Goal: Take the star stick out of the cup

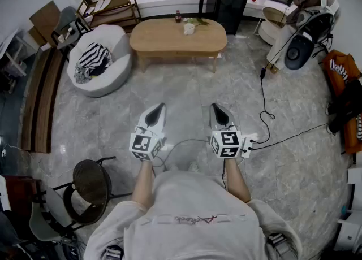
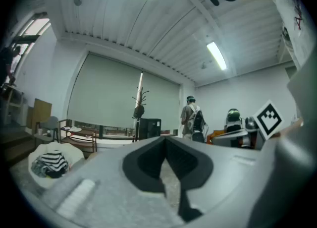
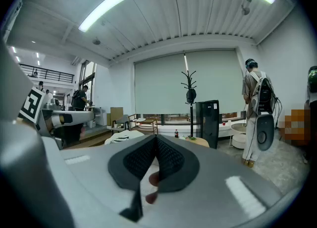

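Approach is pending: left tool point(image 1: 160, 109) and right tool point(image 1: 217, 111), closed and empty, hang well short of the cup point(image 1: 189, 28) on the desk point(image 1: 164, 41) at 12 o'clock. Next likely means walking up and opening one for the stick.

Right tool point(image 3: 155, 137), jaws together, before a distant wooden table point(image 3: 200, 142)

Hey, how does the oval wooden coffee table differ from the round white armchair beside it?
The oval wooden coffee table is tan and stands on legs; the round white armchair sits low on the floor. The table carries small items; the armchair holds a striped cloth. Both stand on the grey floor.
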Action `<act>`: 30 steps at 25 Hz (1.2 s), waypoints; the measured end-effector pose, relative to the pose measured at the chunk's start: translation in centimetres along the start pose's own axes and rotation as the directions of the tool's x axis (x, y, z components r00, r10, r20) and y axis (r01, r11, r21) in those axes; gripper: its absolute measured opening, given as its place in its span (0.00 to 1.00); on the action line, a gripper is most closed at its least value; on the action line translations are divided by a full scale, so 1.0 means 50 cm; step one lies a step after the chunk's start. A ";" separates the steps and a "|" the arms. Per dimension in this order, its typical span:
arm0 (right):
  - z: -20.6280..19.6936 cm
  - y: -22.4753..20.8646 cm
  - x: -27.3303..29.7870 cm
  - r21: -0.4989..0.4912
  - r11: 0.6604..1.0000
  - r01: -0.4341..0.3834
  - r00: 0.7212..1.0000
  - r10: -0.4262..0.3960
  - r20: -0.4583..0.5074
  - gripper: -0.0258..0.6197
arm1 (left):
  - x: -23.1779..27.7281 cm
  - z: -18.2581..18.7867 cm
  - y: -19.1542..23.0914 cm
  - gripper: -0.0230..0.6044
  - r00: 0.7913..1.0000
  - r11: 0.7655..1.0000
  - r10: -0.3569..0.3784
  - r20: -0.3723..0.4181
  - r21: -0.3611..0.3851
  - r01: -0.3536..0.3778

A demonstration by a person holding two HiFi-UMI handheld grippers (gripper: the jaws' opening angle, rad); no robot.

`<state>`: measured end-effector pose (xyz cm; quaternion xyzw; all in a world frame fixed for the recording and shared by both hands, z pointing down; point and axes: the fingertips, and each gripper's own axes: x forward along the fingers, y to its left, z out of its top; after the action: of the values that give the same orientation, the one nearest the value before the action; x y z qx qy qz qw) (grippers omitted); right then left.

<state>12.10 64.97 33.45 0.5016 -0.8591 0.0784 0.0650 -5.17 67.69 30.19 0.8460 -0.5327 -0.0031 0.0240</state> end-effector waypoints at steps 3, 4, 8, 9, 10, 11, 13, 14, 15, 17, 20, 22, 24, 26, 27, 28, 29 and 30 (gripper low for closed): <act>-0.007 -0.017 -0.015 0.003 1.000 -0.005 1.000 0.005 0.002 0.04 | 0.005 -0.007 -0.017 0.04 1.000 1.000 -0.001 -0.002 0.007 0.001; -0.010 -0.022 -0.020 0.003 1.000 -0.008 1.000 0.008 0.005 0.04 | 0.006 -0.010 -0.021 0.04 1.000 1.000 0.000 -0.003 0.012 0.000; -0.002 -0.049 -0.025 -0.003 1.000 -0.001 1.000 0.001 0.020 0.04 | 0.022 -0.004 -0.027 0.04 1.000 1.000 -0.001 -0.004 0.026 0.001; 0.003 -0.060 -0.023 -0.005 1.000 0.003 1.000 -0.003 0.022 0.04 | 0.030 0.000 -0.028 0.04 1.000 1.000 -0.001 -0.005 0.029 0.002; 0.007 -0.072 -0.023 -0.005 1.000 0.008 1.000 -0.008 0.024 0.04 | 0.036 0.003 -0.030 0.04 1.000 0.999 0.000 -0.006 0.033 0.000; 0.009 -0.084 -0.023 -0.004 1.000 0.013 1.000 -0.013 0.027 0.04 | 0.041 0.005 -0.033 0.04 1.000 0.999 0.002 -0.006 0.036 -0.002; 0.012 -0.107 -0.025 -0.002 1.000 0.019 0.999 -0.019 0.033 0.04 | 0.054 0.007 -0.044 0.04 1.000 0.999 0.006 -0.005 0.042 -0.006; 0.013 -0.119 -0.024 -0.002 1.000 0.020 0.999 -0.019 0.036 0.04 | 0.063 0.006 -0.049 0.04 1.000 0.999 0.008 -0.006 0.043 -0.007; 0.013 -0.130 -0.023 -0.004 1.000 0.019 0.999 -0.019 0.036 0.04 | 0.072 0.005 -0.055 0.04 1.000 0.999 0.009 -0.008 0.043 -0.008; 0.011 -0.151 -0.017 -0.007 1.000 0.017 0.999 -0.017 0.033 0.04 | 0.089 0.001 -0.063 0.04 1.000 0.999 0.013 -0.011 0.044 -0.012; 0.006 -0.174 -0.011 -0.012 1.000 0.015 1.000 -0.015 0.026 0.04 | 0.108 -0.006 -0.070 0.04 1.000 0.999 0.020 -0.018 0.047 -0.019; 0.006 -0.185 -0.008 -0.012 1.000 0.018 1.000 -0.018 0.024 0.04 | 0.117 -0.006 -0.072 0.04 0.999 0.999 0.021 -0.024 0.049 -0.019; 0.007 -0.195 -0.004 -0.010 1.000 0.024 0.999 -0.024 0.024 0.04 | 0.125 -0.004 -0.073 0.04 0.999 0.998 0.017 -0.027 0.055 -0.016; 0.005 -0.204 0.005 -0.008 1.000 0.026 0.999 -0.026 0.022 0.04 | 0.136 -0.005 -0.076 0.04 1.000 0.998 0.012 -0.027 0.061 -0.011; 0.003 -0.208 0.010 -0.008 1.000 0.024 1.000 -0.024 0.021 0.04 | 0.142 -0.007 -0.077 0.04 1.000 0.998 0.011 -0.026 0.059 -0.009; 0.003 -0.212 0.016 -0.008 1.000 0.022 1.000 -0.022 0.019 0.04 | 0.149 -0.008 -0.077 0.04 1.000 0.998 0.010 -0.026 0.056 -0.009; 0.003 -0.216 0.022 -0.010 1.000 0.021 1.000 -0.021 0.017 0.04 | 0.157 -0.010 -0.077 0.04 1.000 0.999 0.009 -0.025 0.053 -0.008; 0.005 -0.221 0.029 -0.013 1.000 0.022 1.000 -0.022 0.017 0.04 | 0.165 -0.010 -0.075 0.04 1.000 0.999 0.008 -0.024 0.049 -0.007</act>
<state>21.02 58.35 34.27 0.5113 -0.8545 0.0679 0.0618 1.80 61.89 30.72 0.8442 -0.5356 0.0205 0.0098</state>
